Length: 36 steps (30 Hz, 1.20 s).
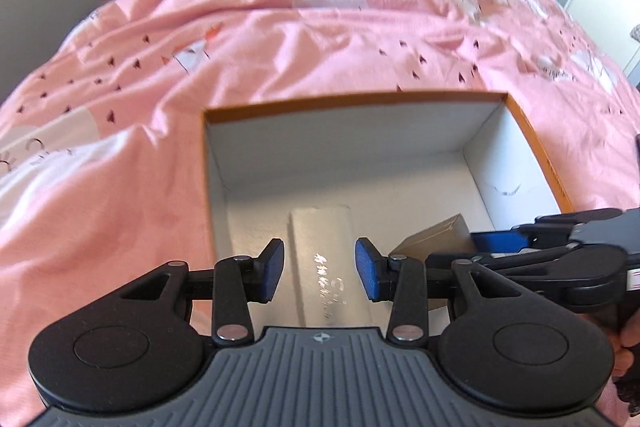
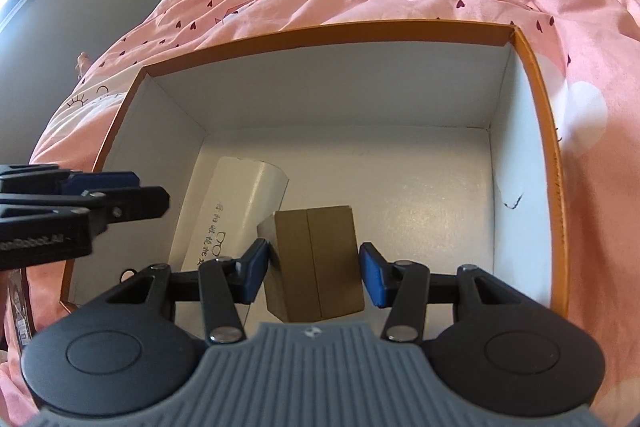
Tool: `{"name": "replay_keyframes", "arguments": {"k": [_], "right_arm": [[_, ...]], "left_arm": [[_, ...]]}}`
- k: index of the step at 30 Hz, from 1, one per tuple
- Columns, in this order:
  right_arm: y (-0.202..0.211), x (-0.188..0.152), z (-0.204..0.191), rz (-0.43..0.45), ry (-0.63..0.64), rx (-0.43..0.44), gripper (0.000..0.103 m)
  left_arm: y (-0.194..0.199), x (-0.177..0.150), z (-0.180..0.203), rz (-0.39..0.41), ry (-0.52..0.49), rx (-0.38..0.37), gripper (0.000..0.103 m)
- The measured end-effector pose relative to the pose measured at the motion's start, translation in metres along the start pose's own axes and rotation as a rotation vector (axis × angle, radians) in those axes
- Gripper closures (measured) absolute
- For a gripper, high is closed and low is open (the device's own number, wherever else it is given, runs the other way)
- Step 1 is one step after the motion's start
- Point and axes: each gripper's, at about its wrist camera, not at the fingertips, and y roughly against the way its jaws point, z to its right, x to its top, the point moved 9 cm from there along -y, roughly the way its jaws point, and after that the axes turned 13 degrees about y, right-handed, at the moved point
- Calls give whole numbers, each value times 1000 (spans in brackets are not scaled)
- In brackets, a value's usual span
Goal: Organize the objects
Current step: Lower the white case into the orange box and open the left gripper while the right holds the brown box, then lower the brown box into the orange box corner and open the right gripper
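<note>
Hiding the near end of the white pack (image 1: pixel 326 251) behind the left gripper (image 1: pixel 320 269). Covering most of the brown carton (image 1: pixel 436 239) with the right gripper (image 1: pixel 496 239). Blurring the pack's print. Cutting off the hand (image 1: pixel 624 347) at the right edge.

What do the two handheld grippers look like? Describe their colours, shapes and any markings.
Both the left gripper and the right gripper have blue pads on black linkage arms with silver rivets, round black side housings, and a ribbed grey base bearing a small round emblem.
</note>
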Motion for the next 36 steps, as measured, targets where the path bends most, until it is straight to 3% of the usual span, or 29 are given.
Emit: {"name": "replay_keyframes", "arguments": {"k": [4, 10, 18, 24, 30, 36], "right_arm": [[-15, 5, -12, -47, 45, -73, 51], [-29, 10, -35, -86, 117, -143, 51], [-32, 11, -61, -135, 111, -59, 52], [-40, 10, -74, -182, 36, 55, 53], [-32, 24, -82, -127, 131, 45, 53], [-20, 56, -84, 44, 457, -76, 53]], "left_arm": [[14, 12, -15, 51, 24, -3, 56], [18, 15, -38, 65, 64, -14, 56], [14, 13, -49, 59, 86, -62, 56], [8, 11, -55, 41, 106, -85, 56], [0, 11, -58, 29, 108, -88, 56], [-6, 14, -63, 17, 113, -81, 56]]}}
